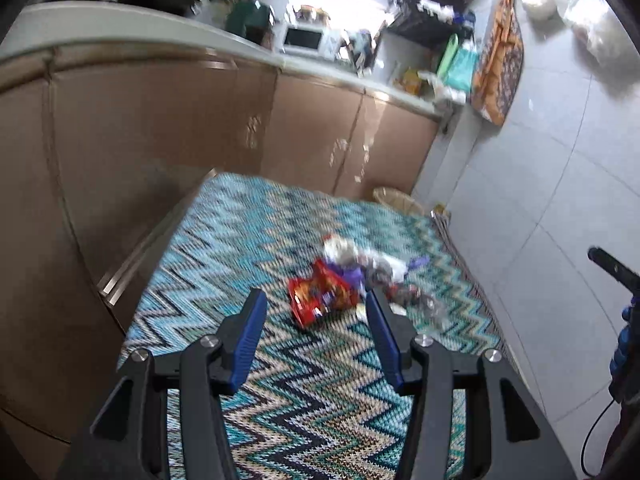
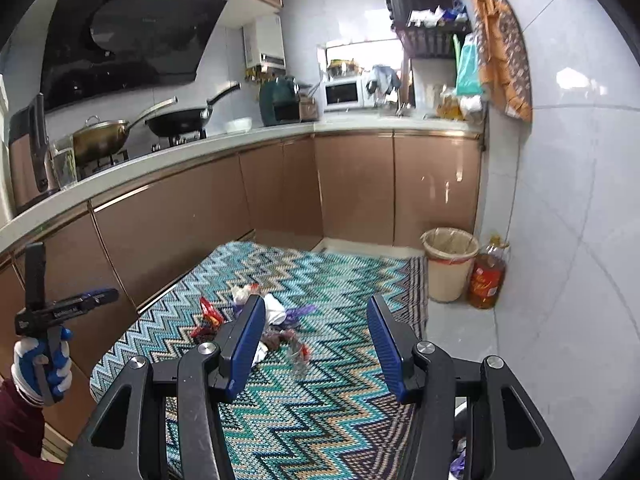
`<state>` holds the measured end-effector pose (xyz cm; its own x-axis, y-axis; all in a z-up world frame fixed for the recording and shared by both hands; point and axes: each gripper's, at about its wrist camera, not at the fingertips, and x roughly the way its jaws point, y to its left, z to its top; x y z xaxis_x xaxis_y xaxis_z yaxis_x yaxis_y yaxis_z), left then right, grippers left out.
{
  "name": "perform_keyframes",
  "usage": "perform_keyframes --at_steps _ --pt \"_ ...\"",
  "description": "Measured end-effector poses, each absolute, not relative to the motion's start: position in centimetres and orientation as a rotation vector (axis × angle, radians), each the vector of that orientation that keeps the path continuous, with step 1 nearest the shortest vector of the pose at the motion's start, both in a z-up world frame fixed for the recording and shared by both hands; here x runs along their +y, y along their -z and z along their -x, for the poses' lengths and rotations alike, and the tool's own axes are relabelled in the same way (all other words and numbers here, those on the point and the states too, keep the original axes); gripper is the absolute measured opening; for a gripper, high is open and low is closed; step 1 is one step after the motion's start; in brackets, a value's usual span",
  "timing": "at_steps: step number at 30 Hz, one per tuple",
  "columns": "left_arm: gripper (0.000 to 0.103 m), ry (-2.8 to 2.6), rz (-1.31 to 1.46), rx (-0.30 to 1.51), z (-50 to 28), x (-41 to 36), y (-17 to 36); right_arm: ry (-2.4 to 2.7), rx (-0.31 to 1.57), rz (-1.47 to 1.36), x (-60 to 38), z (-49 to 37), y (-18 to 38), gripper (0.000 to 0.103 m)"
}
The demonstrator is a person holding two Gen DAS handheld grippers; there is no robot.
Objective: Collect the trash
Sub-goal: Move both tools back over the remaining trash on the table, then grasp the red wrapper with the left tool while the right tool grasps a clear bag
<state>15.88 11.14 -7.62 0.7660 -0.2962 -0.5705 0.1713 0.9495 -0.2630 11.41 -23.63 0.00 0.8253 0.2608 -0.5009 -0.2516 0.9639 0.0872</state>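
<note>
You held both hand-held grippers above the zigzag rug [image 2: 320, 420], aimed down at the trash pile [image 2: 276, 328]. The left hand-held gripper [image 1: 316, 308] and the right hand-held gripper [image 2: 316, 316] stood spread, holding nothing. The pile lay mid-rug, well apart from the lined bin [image 2: 450, 264] at the rug's far corner, probably its destination.

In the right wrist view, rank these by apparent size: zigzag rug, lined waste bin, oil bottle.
1. Teal zigzag-patterned woven rug
2. Cream plastic waste bin with a clear liner
3. Amber oil bottle with a red label

Bin and bottle stand side by side, so that comparison is fair.
</note>
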Motion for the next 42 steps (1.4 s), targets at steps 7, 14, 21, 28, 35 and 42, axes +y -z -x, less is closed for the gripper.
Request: perform_keyframes --at_steps 7,14,21,28,35,42 --pt "0.05 0.3 0.185 0.763 -19.8 8.6 11.3 -0.311 0.636 -0.032 -22.8 -15.5 3.6 0.05" --pt "0.05 0.278 0.187 0.837 -24.4 7.2 13.4 -0.366 0.757 -0.053 -21.7 -20.1 8.4 0.05" --pt "0.05 0.236 0.165 0.884 -28.9 5.6 15.3 -0.426 0.85 -0.054 -20.2 -24.7 12.5 0.05" --pt "0.05 0.216 0.172 0.921 -30.9 5.3 17.6 -0.473 0.926 -0.037 -19.0 -28.1 16.1 0.05" --pt "0.035 0.222 0.158 0.93 -30.9 5.1 18.9 -0.504 0.986 -0.032 -18.0 -29.9 18.7 0.046" --pt "0.022 0.244 0.17 0.921 -30.4 5.2 19.4 -0.523 1.014 -0.02 -17.5 -29.8 19.6 0.024"
